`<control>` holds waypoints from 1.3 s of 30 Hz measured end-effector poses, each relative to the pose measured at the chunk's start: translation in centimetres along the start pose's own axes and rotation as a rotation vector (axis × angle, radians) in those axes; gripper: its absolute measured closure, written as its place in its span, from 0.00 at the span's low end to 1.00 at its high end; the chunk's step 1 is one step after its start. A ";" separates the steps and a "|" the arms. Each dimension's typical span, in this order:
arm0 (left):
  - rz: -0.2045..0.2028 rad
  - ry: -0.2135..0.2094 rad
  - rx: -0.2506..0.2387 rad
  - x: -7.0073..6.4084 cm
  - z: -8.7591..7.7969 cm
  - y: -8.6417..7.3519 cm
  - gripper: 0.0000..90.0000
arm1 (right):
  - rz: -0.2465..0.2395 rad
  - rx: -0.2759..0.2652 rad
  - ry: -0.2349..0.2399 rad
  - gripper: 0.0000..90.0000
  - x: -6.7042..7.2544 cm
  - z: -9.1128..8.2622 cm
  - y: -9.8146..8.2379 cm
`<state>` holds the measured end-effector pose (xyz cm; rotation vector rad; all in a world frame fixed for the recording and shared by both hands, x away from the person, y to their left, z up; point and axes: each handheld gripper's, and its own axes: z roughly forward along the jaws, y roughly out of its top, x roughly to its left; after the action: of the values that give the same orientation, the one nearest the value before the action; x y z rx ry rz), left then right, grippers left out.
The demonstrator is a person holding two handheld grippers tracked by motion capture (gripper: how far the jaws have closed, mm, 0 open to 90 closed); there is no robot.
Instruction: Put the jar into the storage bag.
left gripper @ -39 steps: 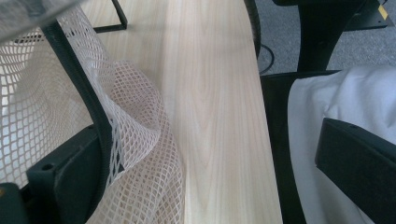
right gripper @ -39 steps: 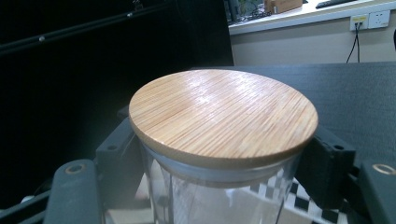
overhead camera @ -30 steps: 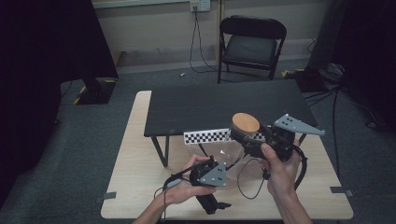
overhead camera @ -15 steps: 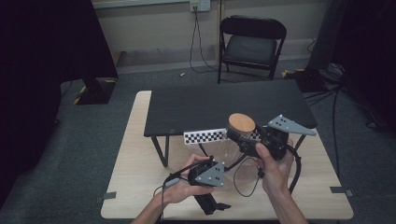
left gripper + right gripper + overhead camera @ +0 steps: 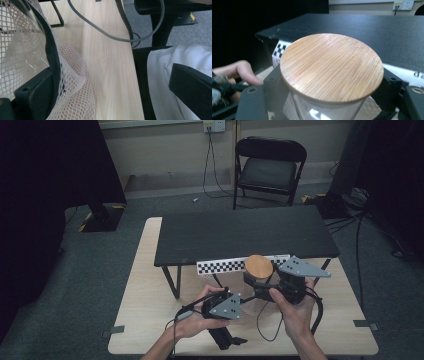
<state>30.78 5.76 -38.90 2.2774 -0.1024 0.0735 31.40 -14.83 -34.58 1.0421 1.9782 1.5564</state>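
1. Jar (image 5: 329,82): clear glass body with a round bamboo lid (image 5: 258,266), clamped between the jaws of the right gripper (image 5: 260,287), pads on either side of the glass just under the lid. It rides above the light wooden table (image 5: 150,290), in front of the black raised shelf (image 5: 240,235) and its checkered strip (image 5: 220,266).
2. Mesh bag (image 5: 22,50): white netting with a black rim, pinched at that rim by the left gripper (image 5: 37,95) near the table's front edge. In the high view the left gripper (image 5: 220,306) lies low beside the jar.
3. Step in hand, as judged: lowering the jar into the bag's mouth.
4. To do well: keep the left grip steady so the rim stays spread; bring the jar down upright and centred over the opening.
5. Risk: the wide lid or a jaw may catch the netting; the grey cable (image 5: 105,35) lies close by.
6. Release only once the base rests inside.
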 end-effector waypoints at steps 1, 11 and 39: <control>0.002 0.001 0.002 0.0 0.0 0.0 0.01 | -0.002 0.007 -0.002 0.29 0.0 0.1 -0.2; -0.001 0.015 0.026 0.1 0.3 0.0 0.01 | -0.026 0.087 -0.028 0.29 -0.1 1.3 -1.6; -0.023 0.038 0.046 0.3 0.7 -0.1 0.01 | -0.054 0.296 -0.067 0.27 0.0 5.0 -2.2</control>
<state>31.11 5.31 -39.41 2.3216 -0.0551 0.1081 34.24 -11.86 -38.14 1.1253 2.2155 1.2079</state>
